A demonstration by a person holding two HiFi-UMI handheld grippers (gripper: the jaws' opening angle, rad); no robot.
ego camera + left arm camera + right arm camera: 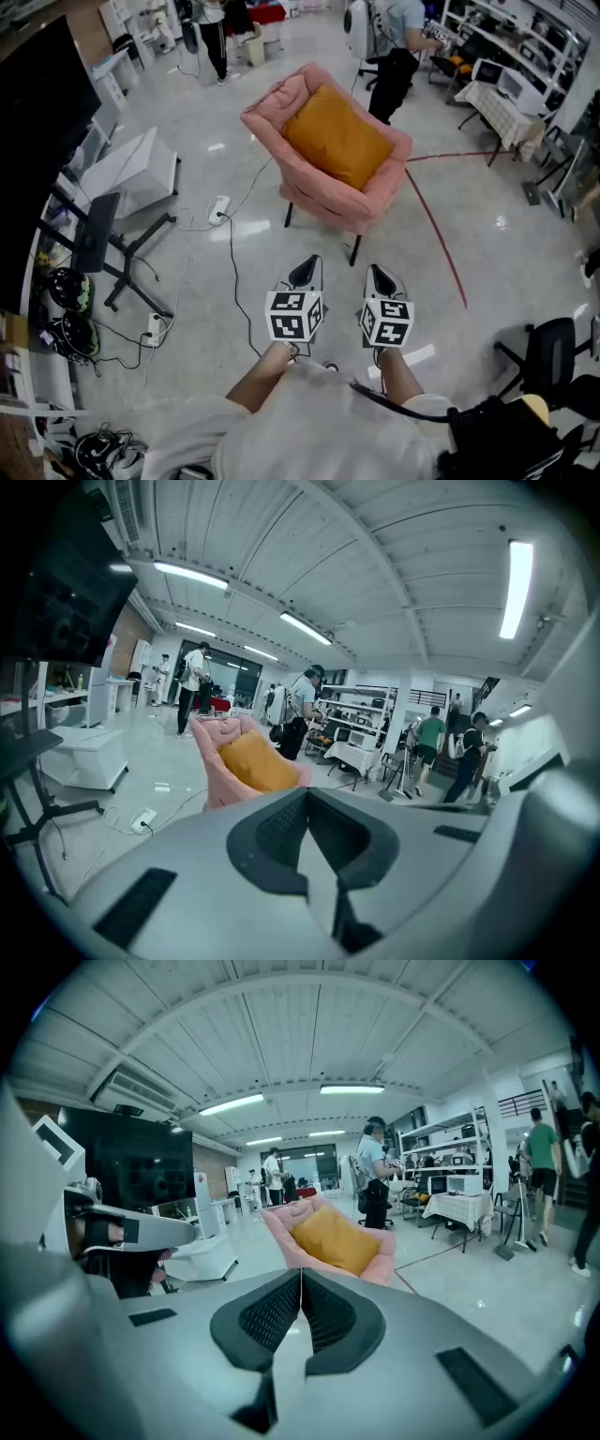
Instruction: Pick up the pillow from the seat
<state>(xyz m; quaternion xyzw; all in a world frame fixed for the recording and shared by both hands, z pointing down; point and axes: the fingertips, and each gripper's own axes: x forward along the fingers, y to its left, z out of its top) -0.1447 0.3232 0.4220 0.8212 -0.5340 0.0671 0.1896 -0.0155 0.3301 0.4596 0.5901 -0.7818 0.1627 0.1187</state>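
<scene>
Orange pillow (337, 139) on pink seat (319, 202), left hand-held gripper (304, 272) and right hand-held gripper (382, 278) both clenched, empty, well apart from seat

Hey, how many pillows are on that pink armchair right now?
1: an orange pillow lying in the pink armchair, covering most of its seat. Nothing shows beneath it, though a second could be hidden there.

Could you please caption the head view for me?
Shut left gripper and right gripper face a pink padded armchair holding a mustard-yellow pillow.
</scene>
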